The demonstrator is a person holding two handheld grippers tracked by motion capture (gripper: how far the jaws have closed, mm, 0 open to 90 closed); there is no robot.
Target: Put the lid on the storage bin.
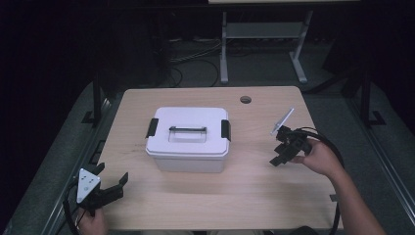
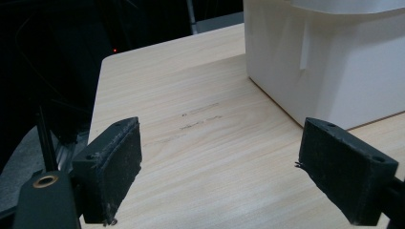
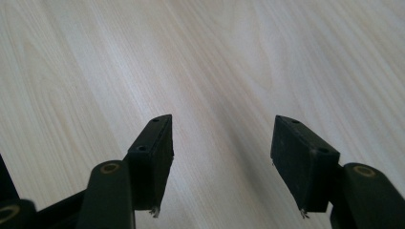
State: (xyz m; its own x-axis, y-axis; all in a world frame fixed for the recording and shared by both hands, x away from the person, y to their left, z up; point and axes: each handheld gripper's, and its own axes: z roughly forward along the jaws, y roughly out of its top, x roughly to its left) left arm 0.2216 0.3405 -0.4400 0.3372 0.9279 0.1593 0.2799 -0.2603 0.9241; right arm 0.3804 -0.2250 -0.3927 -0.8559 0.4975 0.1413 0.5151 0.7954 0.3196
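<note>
White lidded box (image 1: 188, 139), black side latches, between two empty, parted grippers

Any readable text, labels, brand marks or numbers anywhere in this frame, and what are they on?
None can be read.
White lidded box: plain, no label or brand on its visible sides.
Table: a few faint dark marks on the wood, too small and blurred to read as text.

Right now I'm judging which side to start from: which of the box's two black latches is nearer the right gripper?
The latch on the white box's right end, facing the right gripper. The other latch sits on the far end, toward the left gripper.
</note>
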